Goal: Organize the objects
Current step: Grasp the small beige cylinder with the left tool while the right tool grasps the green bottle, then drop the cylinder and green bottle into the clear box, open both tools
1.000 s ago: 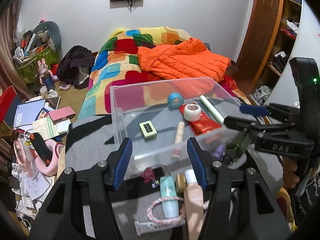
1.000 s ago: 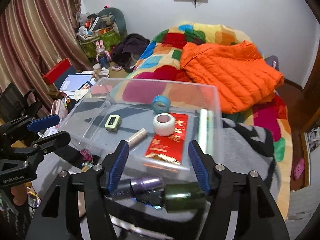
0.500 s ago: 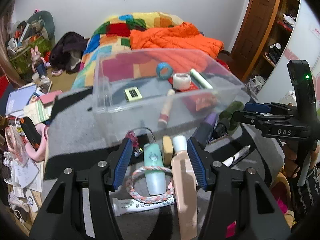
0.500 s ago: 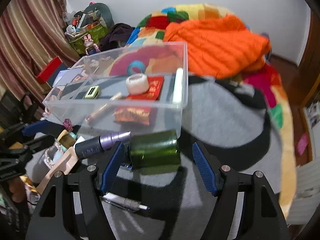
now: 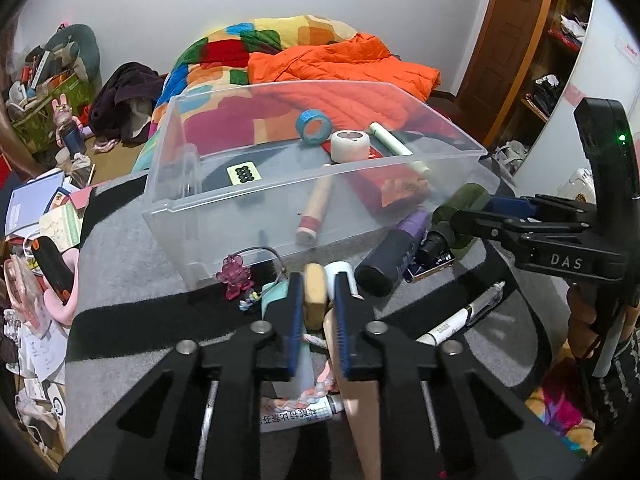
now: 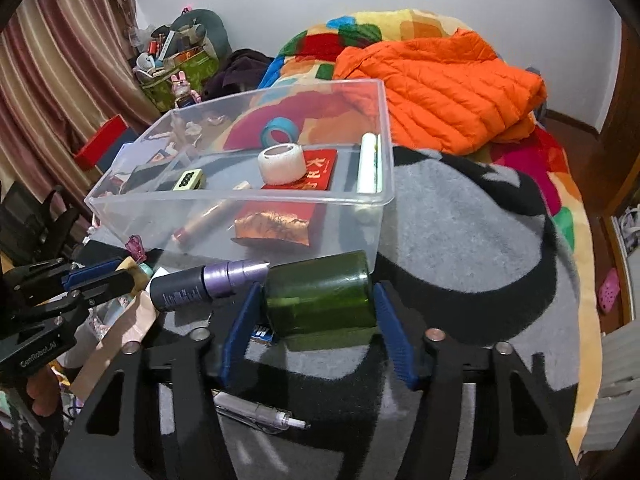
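Observation:
A clear plastic bin (image 5: 256, 196) (image 6: 248, 199) stands on the grey blanket and holds tape rolls, a red envelope and tubes. My left gripper (image 5: 316, 300) is shut on a small tan block (image 5: 314, 292) just in front of the bin. My right gripper (image 6: 316, 304) is shut on a dark green jar (image 6: 320, 292) lying on its side near the bin's right corner; the jar also shows in the left wrist view (image 5: 460, 212). A dark bottle with a purple cap (image 6: 200, 284) (image 5: 392, 256) lies next to the jar.
Around the left gripper lie a beige tube (image 5: 360, 396), a mint tube (image 5: 276, 292), a white tube (image 5: 296, 412), a pink charm (image 5: 234, 276) and pens (image 5: 460, 316) (image 6: 256, 412). An orange jacket (image 6: 440, 80) lies on the bed behind. Clutter covers the floor at left.
Both grippers came down towards the items in front of the bin. The left one closed on the tan block, and the right one closed on the green jar.

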Tool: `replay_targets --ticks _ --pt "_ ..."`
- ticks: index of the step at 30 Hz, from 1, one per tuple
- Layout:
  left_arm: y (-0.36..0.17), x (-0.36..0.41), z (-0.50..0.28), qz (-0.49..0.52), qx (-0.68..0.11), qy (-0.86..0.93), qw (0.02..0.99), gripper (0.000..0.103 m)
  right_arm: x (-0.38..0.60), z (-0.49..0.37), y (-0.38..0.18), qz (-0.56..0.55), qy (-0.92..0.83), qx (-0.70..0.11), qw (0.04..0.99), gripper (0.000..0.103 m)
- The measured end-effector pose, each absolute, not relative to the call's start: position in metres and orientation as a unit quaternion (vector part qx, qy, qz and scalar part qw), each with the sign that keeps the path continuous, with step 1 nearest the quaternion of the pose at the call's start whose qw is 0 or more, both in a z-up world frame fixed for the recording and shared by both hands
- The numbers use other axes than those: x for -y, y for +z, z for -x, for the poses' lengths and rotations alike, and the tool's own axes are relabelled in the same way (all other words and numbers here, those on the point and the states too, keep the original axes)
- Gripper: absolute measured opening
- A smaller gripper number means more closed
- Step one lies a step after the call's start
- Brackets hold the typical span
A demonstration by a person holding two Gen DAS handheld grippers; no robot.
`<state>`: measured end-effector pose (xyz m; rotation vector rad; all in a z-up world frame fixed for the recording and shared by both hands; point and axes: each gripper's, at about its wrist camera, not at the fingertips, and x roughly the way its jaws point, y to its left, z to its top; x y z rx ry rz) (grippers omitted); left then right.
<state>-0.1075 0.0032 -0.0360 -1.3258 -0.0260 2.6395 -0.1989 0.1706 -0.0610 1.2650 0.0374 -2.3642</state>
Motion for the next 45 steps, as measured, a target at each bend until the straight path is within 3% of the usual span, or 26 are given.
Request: replay_targets --ticks 20,32,45 --pt "0.014 0.014 0.088 0.384 0.036 0.918 0.094 0.01 -0.187 0.169 -0.003 -0.386 -0.895 -0.008 0.225 0.052" --pt "0.052 0.034 0.104 0.335 0.052 0.938 0.068 0.01 -0.166 0.199 0.024 -0.357 -0.909 0.005 0.216 0.052" --pt "0.009 0.055 0.163 0.41 0.061 0.909 0.045 0.01 -0.122 0.253 -0.017 -0.426 -0.879 -0.028 0.212 0.052"
